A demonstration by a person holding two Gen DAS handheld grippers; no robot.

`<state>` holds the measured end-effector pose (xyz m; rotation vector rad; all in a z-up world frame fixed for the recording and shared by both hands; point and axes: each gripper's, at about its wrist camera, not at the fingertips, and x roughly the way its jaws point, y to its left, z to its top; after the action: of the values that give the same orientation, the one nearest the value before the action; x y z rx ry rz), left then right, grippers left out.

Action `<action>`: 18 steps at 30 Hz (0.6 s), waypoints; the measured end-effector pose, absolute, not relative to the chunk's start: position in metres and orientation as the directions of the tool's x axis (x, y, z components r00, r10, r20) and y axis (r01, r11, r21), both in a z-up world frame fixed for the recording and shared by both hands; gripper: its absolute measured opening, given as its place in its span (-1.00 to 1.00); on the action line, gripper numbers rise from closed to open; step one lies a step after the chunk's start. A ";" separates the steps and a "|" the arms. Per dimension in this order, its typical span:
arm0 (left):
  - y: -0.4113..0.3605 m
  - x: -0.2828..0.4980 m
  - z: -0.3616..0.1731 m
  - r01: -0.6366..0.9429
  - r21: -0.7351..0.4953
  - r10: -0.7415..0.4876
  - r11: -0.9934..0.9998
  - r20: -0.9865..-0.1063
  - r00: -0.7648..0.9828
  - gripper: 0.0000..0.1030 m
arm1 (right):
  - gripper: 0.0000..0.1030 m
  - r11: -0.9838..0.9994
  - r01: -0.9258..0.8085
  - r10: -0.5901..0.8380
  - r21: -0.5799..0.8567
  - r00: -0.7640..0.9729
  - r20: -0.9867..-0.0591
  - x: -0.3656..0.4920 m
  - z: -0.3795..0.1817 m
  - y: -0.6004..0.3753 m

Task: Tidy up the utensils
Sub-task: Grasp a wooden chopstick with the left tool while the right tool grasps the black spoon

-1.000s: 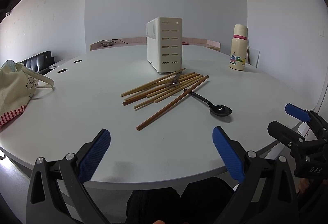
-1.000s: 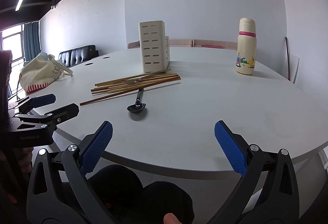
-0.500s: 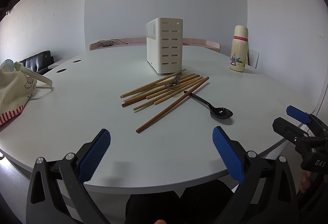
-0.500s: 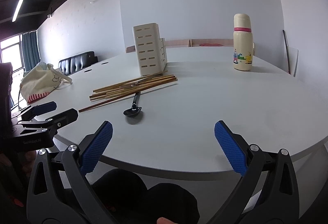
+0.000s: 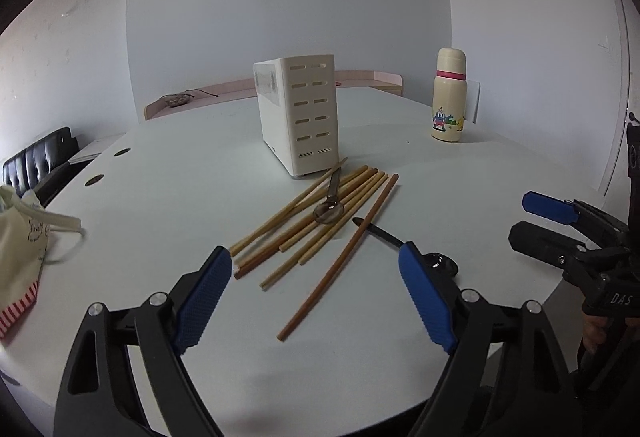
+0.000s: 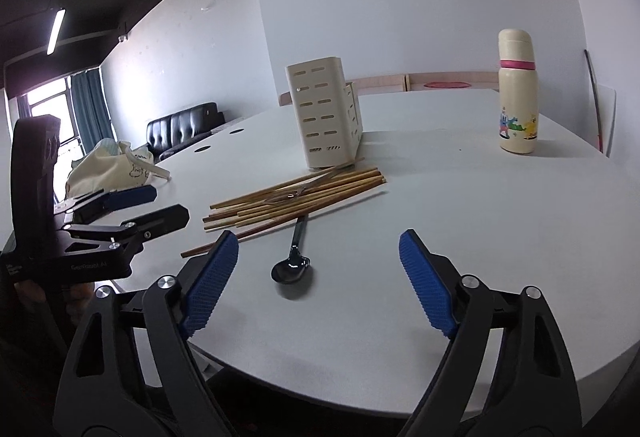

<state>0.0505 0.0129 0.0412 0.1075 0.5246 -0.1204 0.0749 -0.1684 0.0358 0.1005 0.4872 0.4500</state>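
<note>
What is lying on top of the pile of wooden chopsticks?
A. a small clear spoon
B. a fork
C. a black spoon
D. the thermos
A: a small clear spoon rests across the chopsticks, while the black spoon lies on the table with its handle tucked under them.

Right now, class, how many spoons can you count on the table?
2. A black spoon lies nearest the edge, its handle running under the chopsticks. A clear spoon rests on top of the chopsticks, near the holder. More could be hidden inside the holder.
</note>
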 end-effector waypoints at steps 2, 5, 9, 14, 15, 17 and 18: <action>0.016 0.062 0.049 0.157 0.103 -0.083 0.982 -0.514 0.854 0.49 | 0.38 0.895 -0.406 0.446 0.187 0.776 -0.446 0.087 0.039 -0.161; 0.019 0.080 0.059 0.211 0.146 -0.103 0.967 -0.532 0.841 0.38 | 0.22 0.874 -0.430 0.484 0.226 0.729 -0.484 0.108 0.043 -0.152; 0.021 0.113 0.069 0.298 0.196 -0.136 0.934 -0.576 0.806 0.23 | -0.01 0.860 -0.432 0.507 0.272 0.662 -0.552 0.138 0.040 -0.144; 0.021 0.159 0.064 0.364 0.237 -0.129 0.901 -0.655 0.745 0.07 | -0.22 0.854 -0.423 0.513 0.304 0.584 -0.629 0.163 0.030 -0.134; 0.021 0.167 0.061 0.379 0.231 -0.135 0.896 -0.671 0.729 0.05 | -0.23 0.857 -0.417 0.507 0.303 0.574 -0.643 0.167 0.028 -0.132; 0.022 0.183 0.054 0.406 0.212 -0.149 0.889 -0.704 0.694 0.00 | -0.26 0.858 -0.408 0.504 0.312 0.550 -0.666 0.175 0.025 -0.130; 0.021 0.191 0.051 0.421 0.203 -0.156 0.884 -0.720 0.676 0.00 | -0.30 0.858 -0.403 0.504 0.319 0.538 -0.676 0.178 0.023 -0.128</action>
<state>0.1913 0.0215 0.0508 0.3707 0.7648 -0.3329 0.1784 -0.1282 0.0229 0.1303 0.8456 0.5412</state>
